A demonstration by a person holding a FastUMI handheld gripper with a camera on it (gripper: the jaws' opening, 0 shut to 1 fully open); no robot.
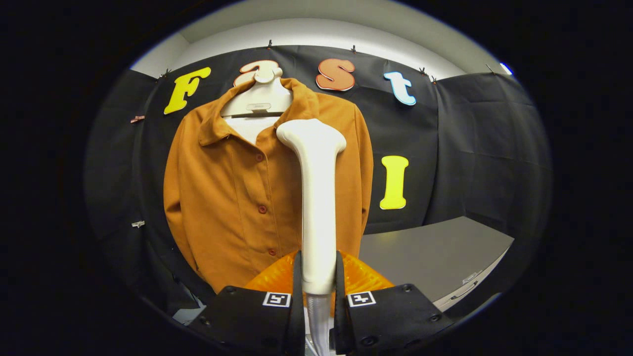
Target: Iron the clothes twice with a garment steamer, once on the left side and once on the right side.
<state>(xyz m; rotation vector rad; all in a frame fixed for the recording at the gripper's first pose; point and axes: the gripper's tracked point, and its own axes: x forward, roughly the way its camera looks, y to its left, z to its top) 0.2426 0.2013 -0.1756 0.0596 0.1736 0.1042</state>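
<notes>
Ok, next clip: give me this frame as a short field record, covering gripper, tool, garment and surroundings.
gripper: gripper shut on the steamer handle
tool: garment steamer, upright between the fingers, head at the shirt's collar height
garment: orange-brown buttoned shirt on a pale hanger, hung on the booth wall
steamer contact with shirt: cannot tell
surroundings: grey table beside the shirt

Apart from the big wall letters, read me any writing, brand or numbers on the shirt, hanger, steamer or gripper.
No text here can be read.
Hanger: small plate below the hook, too small to read.
Gripper: two square patterned markers, not words; its jaws are shut on the steamer.
Shirt and steamer: no writing visible.
</notes>
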